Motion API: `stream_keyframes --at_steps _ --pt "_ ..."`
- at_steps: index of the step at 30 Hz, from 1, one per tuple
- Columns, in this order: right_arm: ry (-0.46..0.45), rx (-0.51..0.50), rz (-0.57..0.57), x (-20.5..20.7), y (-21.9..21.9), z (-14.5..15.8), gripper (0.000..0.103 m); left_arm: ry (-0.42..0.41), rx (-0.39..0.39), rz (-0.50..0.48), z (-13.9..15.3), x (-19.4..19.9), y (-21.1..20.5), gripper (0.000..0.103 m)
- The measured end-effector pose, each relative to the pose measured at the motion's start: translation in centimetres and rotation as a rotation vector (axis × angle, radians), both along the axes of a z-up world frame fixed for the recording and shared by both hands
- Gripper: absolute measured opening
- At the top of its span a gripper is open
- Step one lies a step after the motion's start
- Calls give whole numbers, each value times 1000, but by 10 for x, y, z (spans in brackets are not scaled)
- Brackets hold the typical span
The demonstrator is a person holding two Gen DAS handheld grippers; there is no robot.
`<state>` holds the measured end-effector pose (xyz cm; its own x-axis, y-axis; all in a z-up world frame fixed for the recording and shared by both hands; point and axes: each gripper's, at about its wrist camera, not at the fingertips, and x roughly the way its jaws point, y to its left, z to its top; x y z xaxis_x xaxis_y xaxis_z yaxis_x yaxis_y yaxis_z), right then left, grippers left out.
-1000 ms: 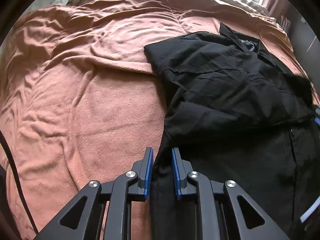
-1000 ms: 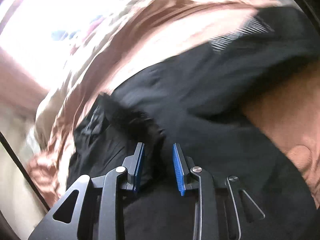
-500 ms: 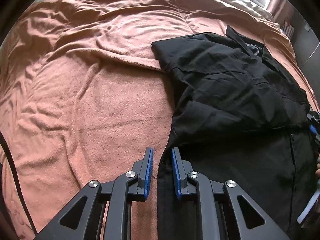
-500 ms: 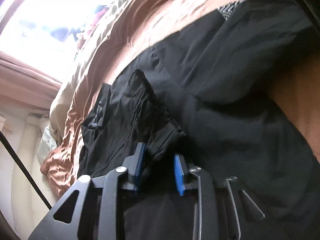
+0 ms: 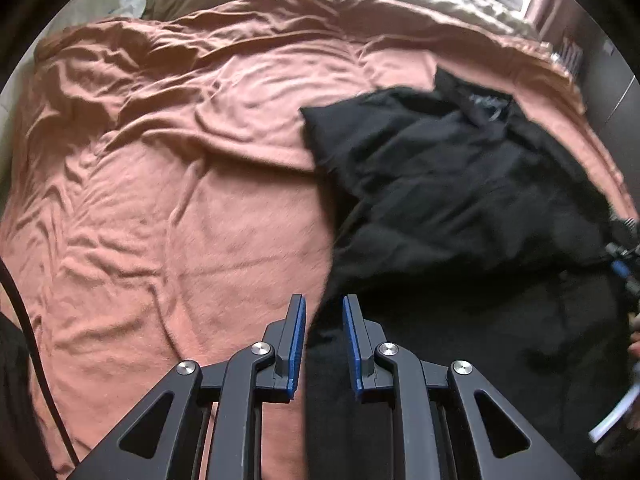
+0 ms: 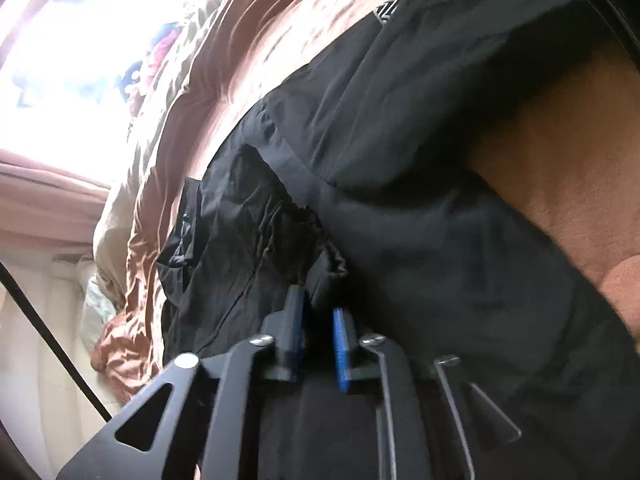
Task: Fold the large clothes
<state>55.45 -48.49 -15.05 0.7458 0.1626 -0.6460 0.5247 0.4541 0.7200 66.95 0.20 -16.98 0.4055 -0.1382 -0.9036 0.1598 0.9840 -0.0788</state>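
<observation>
Garment [image 5: 460,200] on bedspread [image 5: 180,200], right side

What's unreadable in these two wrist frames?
- Left wrist view: the right claw is cut off by the frame edge, so its grip is unseen.
- Left wrist view: the black garment is motion-blurred; seams are unclear.
- Right wrist view: bunched garment hides the right claw's pad contact; the window is overexposed.
</observation>
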Motion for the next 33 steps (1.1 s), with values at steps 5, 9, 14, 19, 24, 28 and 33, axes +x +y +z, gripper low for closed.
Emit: stream_keyframes --at_steps 5,9,14,19,24,28,33 --pt "-54 -38 -17 -11 -6 20 59 -23 -16 -22 7 16 -31 22" --pt "-83 -47 -20 -19 -23 25 59 -12 -35 -56 -5 27 -61 22" --pt "-77 -86 -91 -42 -66 20 59 10 7 -94 -26 44 -98 22" --pt "-63 -55 -194 -65 -110 7 59 14 18 -131 -37 56 -137 22" --pt "-51 -19 -270 -65 -125 -2 59 15 -1 -197 -37 54 -185 22" --pt "-40 -1 -316 -72 -137 -10 59 8 -8 -246 -37 50 -224 22" --pt "-63 14 -387 -95 -143 -10 59 19 -54 -290 -33 50 -264 22"
